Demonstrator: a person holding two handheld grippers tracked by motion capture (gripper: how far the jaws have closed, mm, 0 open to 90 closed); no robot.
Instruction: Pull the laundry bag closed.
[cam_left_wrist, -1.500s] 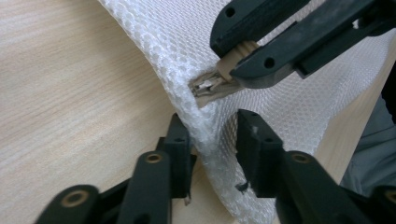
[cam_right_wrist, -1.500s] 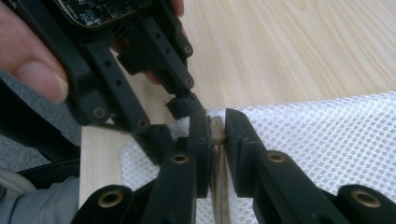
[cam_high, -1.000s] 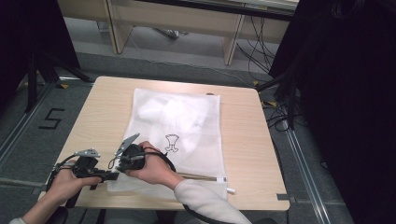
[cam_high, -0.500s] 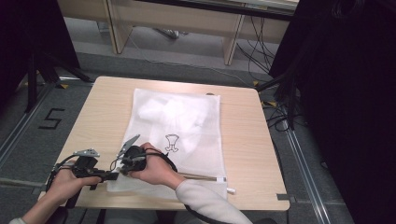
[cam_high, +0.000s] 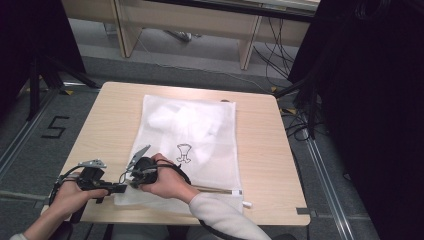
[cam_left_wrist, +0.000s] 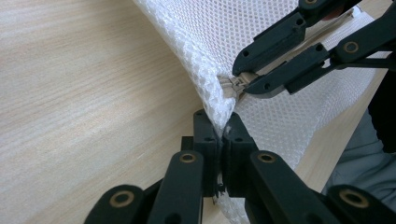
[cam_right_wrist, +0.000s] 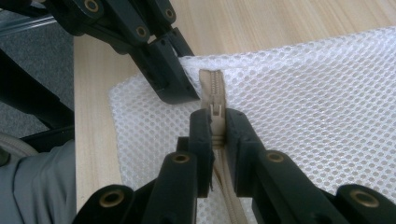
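Right gripper (cam_right_wrist: 215, 128) pinching zipper pull (cam_right_wrist: 215, 112) at mesh bag (cam_high: 187, 142) near-left corner. Left gripper (cam_left_wrist: 219, 135) clamped on corner mesh just beside pull. Zipper track (cam_high: 215, 189) runs rightward from pull along near desk (cam_high: 265, 150) edge.

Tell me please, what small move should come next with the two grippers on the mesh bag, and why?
Probably draw the right gripper along the zipper, away from the left gripper. It is shut on the zipper slider at the bag's corner, while the left one pinches the mesh bag there, bracing it.
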